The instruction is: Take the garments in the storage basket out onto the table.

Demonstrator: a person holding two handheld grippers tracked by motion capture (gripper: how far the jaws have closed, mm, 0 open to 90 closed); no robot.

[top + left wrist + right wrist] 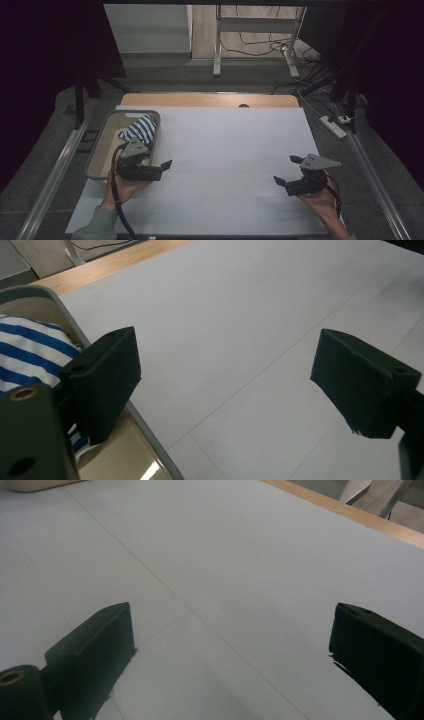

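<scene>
A beige basket stands at the left of the white table sheet, with a blue and white striped cloth lying in its far end. My left gripper hovers over the basket's near right rim, open and holding nothing. In the left gripper view the gripper has its jaws wide apart, with the striped cloth and the basket rim at the left. My right gripper is open and bare over the sheet's near right part. The right gripper view has the gripper spread over bare sheet.
The table's wooden far edge shows beyond the sheet. A metal frame and cables stand on the floor behind. A power strip lies at the right. The basket's corner appears far off in the right gripper view.
</scene>
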